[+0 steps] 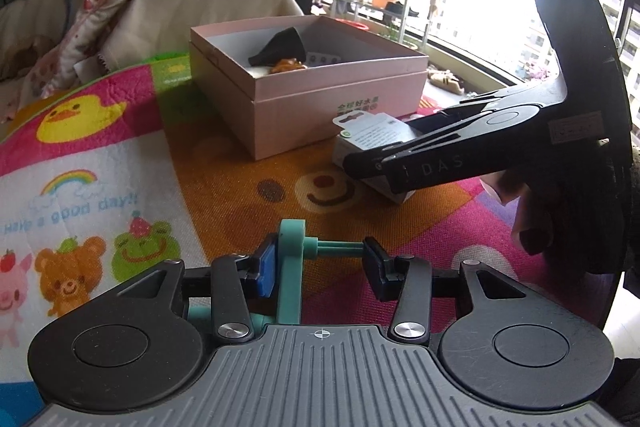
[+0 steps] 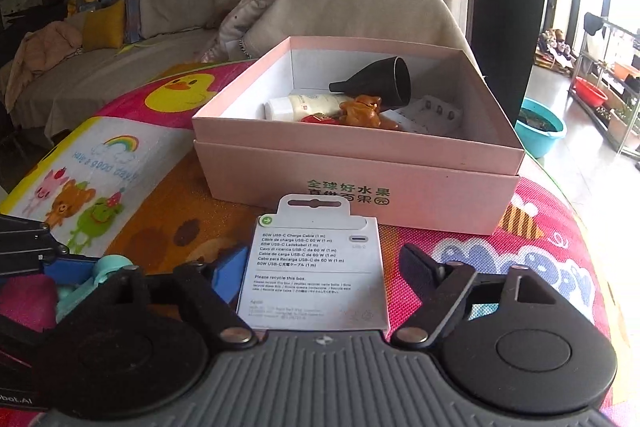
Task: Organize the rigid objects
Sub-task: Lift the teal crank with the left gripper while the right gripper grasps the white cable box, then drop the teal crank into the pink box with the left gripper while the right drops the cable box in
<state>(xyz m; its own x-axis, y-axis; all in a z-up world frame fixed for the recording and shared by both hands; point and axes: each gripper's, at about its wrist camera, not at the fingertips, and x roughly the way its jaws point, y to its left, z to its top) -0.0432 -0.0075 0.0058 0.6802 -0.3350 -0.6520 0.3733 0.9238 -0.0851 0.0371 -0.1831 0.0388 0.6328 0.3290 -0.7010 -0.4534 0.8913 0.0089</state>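
On the cartoon-printed play mat [image 2: 520, 239], at 12 o'clock from your right gripper [image 2: 326, 267], stands the pink cardboard box [image 2: 360, 187], open at the top, set in its own lid and printed with green characters on the near wall. Inside it lie a black funnel [image 2: 376, 83] on its side, a white tube [image 2: 304, 105], a brown figurine [image 2: 360, 111] and a white blister card [image 2: 432, 115]. Between the fingers of your right gripper lies the white cable box [image 2: 316, 279], a flat carton with a hang tab at its far end and printed text reading "60W USB-C Charge Cable"; it rests on the mat just in front of the pink box. Your right gripper's jaws stand wide apart, one finger at 9 o'clock and one at 3 o'clock of the carton, with a gap visible at the right pad; contact at the left pad cannot be determined. In the left wrist view, the right gripper [image 1: 360, 163] reaches in from 3 o'clock, pitched down over the carton [image 1: 372, 135], with the hand [image 1: 520, 211] below its body. Your left gripper [image 1: 320, 265] points level toward the pink box [image 1: 320, 99] at 12 o'clock. Its jaws are partly closed on a teal plastic clamp [image 1: 292, 267]: the blue left pad [image 1: 266, 267] presses the teal frame, and the black right pad meets the tip of the teal rod.
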